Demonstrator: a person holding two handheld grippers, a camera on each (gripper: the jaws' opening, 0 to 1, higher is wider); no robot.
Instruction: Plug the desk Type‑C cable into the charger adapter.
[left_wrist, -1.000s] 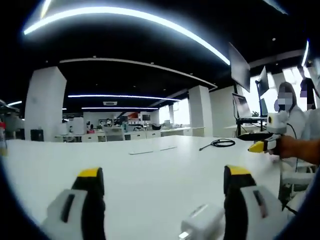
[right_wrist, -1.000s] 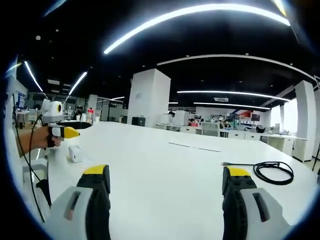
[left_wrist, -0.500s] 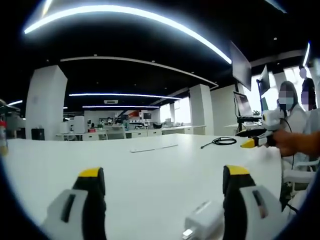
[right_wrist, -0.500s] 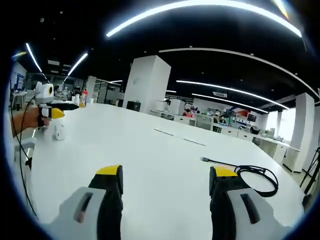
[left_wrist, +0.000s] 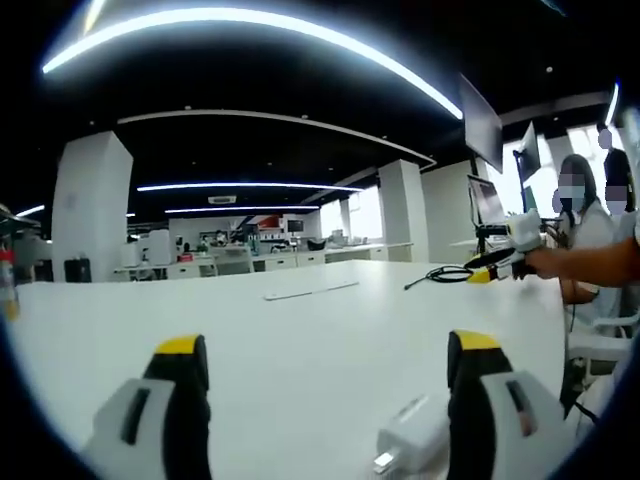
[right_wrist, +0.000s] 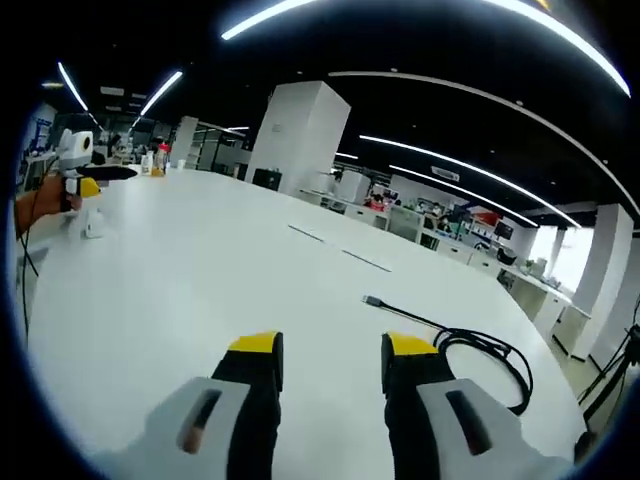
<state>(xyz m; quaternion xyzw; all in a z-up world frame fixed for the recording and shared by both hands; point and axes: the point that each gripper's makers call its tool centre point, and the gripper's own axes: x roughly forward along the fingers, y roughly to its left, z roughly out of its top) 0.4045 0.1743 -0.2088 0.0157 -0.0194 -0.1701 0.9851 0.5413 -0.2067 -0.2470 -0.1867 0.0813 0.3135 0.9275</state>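
— While the boxy white charger lies on the smooth white table, what do the left gripper fingers hold?
— Nothing; they're wide, charger just inside one.
— And the right gripper?
— Fingers narrow, empty, near the coiled black cable.

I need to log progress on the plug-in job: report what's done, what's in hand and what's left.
Done: nothing joined yet. The charger adapter lies loose on the white table, beside the open left gripper.

In hand: the right gripper, jaws apart and empty, points toward the black cable.

Left: grasp the cable's plug end, hold the adapter, mate them.
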